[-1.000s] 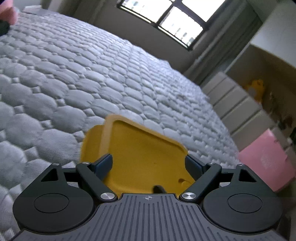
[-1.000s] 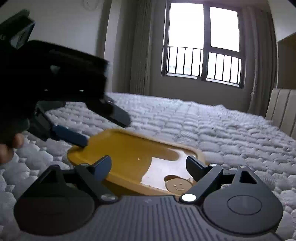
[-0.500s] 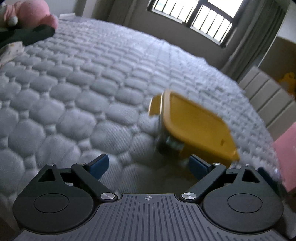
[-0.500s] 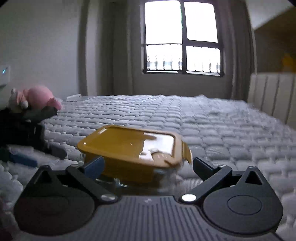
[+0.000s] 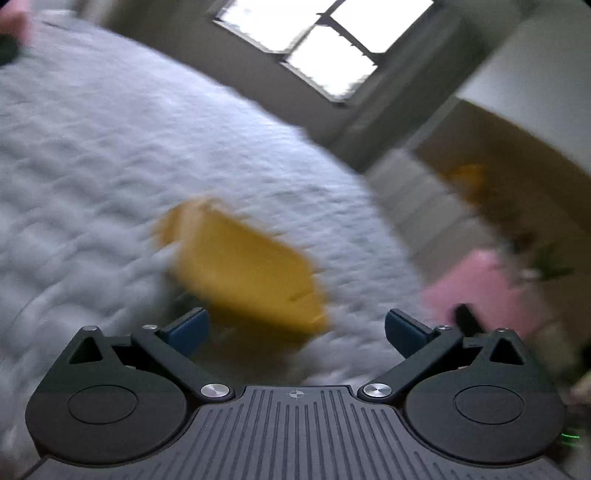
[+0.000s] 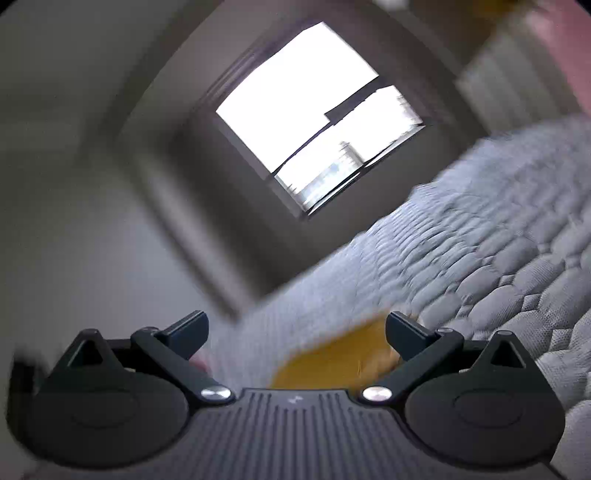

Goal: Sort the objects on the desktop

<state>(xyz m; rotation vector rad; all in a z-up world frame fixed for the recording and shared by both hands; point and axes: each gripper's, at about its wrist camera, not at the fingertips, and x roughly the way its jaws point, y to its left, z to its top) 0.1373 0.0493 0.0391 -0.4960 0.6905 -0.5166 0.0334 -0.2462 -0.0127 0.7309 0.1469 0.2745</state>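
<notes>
A container with a yellow lid (image 5: 243, 269) lies on the grey quilted bed (image 5: 92, 155), blurred by motion. It sits just ahead of my left gripper (image 5: 295, 328), whose jaws are still opening and hold nothing; the blue pads (image 5: 184, 328) stand clear of the lid. In the right wrist view the picture is strongly tilted. There the yellow lid (image 6: 332, 362) shows only as a low blurred patch close to the gripper's body. My right gripper (image 6: 295, 328) is open wide with nothing pressed between its fingers.
The window (image 6: 314, 118) fills the far wall. A pink box (image 5: 484, 288) stands beyond the bed's right edge, beside a padded headboard (image 5: 417, 206) and a shelf niche. A pink soft toy (image 5: 11, 14) is at the far left corner of the bed.
Both grippers have let go of the yellow-lidded container and drawn back from it. The right wrist view has rolled far over. The left jaws have spread wider.
</notes>
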